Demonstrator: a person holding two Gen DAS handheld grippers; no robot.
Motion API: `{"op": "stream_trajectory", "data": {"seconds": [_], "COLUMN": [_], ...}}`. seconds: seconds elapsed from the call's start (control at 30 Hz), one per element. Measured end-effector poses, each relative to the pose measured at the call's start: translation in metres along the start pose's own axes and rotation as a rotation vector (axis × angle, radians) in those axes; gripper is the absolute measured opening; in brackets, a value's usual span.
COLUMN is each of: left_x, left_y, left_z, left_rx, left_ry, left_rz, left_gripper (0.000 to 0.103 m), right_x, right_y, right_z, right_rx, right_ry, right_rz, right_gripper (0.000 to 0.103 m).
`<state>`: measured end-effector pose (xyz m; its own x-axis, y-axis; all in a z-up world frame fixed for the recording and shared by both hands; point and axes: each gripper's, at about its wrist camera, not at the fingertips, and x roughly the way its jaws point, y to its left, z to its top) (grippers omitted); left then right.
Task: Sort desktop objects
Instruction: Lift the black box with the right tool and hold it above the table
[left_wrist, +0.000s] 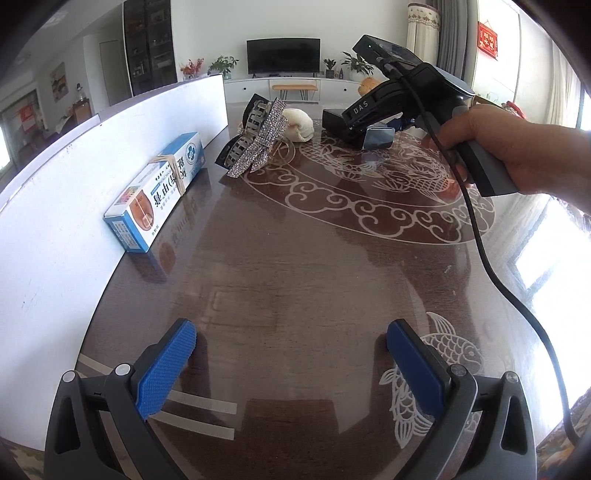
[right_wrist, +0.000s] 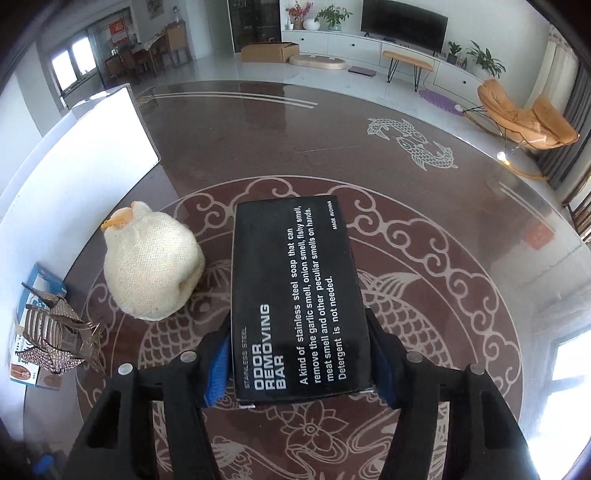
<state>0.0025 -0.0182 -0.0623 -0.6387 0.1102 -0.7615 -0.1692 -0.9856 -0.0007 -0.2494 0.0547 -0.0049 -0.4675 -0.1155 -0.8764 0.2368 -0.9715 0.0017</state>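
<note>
- The right gripper (right_wrist: 301, 363) has its jaws closed on the near end of the black box (right_wrist: 295, 291). Most of the box juts out forward, so I judge it could pivot or slip if swung quickly.
- The box sits over the middle of the desk (right_wrist: 461, 229). The cloth pouch (right_wrist: 153, 266) lies just beside it on the left and could be knocked.
- In the left view, the right hand (left_wrist: 491, 147) holds its gripper pointed down towards the desk's far side.
- The left gripper (left_wrist: 291, 354) hovers low over the desk's near edge, jaws wide apart and empty.
- The blue carton (left_wrist: 159, 188) and the rhinestone hair clips (left_wrist: 258, 140) lie along the white board (left_wrist: 74, 206) at the desk's left edge.
</note>
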Motion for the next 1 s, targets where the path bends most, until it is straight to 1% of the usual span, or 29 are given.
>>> {"op": "stream_trajectory", "data": {"seconds": [0.07, 0.17, 0.27, 0.47, 0.53, 0.57, 0.6, 0.63, 0.67, 0.7, 0.8, 0.9, 1.0], "left_x": [0.000, 0.000, 0.000, 0.000, 0.001, 0.000, 0.000, 0.000, 0.000, 0.000, -0.001, -0.001, -0.001], "left_y": [0.000, 0.000, 0.000, 0.001, 0.001, 0.001, 0.001, 0.001, 0.001, 0.001, 0.001, 0.001, 0.001], "left_z": [0.000, -0.001, -0.001, -0.001, -0.001, -0.002, -0.002, -0.002, -0.002, -0.002, -0.002, -0.003, -0.003], "left_rx": [0.000, 0.000, 0.000, -0.001, -0.001, -0.001, -0.001, 0.000, 0.000, 0.000, 0.001, 0.001, 0.002], "left_ry": [-0.003, -0.007, -0.010, -0.016, -0.017, -0.016, -0.017, -0.019, -0.020, -0.021, -0.025, -0.026, -0.026], "left_rz": [0.000, 0.000, 0.000, -0.001, -0.001, -0.001, 0.000, 0.000, 0.000, 0.000, -0.001, -0.001, 0.000], "left_gripper": [0.103, 0.103, 0.103, 0.103, 0.103, 0.103, 0.103, 0.103, 0.103, 0.103, 0.103, 0.103, 0.103], "right_x": [-0.008, -0.025, -0.048, -0.103, -0.117, -0.122, -0.125, -0.128, -0.130, -0.131, -0.133, -0.129, -0.132], "right_y": [-0.003, -0.008, -0.016, -0.031, -0.033, -0.035, -0.037, -0.040, -0.042, -0.042, -0.041, -0.040, -0.036], "right_z": [-0.014, -0.047, -0.091, -0.191, -0.217, -0.227, -0.234, -0.238, -0.243, -0.247, -0.247, -0.247, -0.247], "right_rx": [0.000, -0.006, -0.002, 0.009, 0.017, 0.023, 0.032, 0.041, 0.049, 0.054, 0.057, 0.054, 0.036], "right_ry": [-0.016, -0.044, -0.062, -0.101, -0.116, -0.121, -0.124, -0.129, -0.135, -0.143, -0.164, -0.146, -0.170], "right_rz": [-0.006, 0.003, 0.011, -0.007, -0.025, -0.028, -0.026, -0.022, -0.022, -0.026, -0.042, -0.057, -0.077], "right_gripper": [0.060, 0.060, 0.060, 0.060, 0.061, 0.064, 0.074, 0.080, 0.090, 0.092, 0.093, 0.093, 0.094]}}
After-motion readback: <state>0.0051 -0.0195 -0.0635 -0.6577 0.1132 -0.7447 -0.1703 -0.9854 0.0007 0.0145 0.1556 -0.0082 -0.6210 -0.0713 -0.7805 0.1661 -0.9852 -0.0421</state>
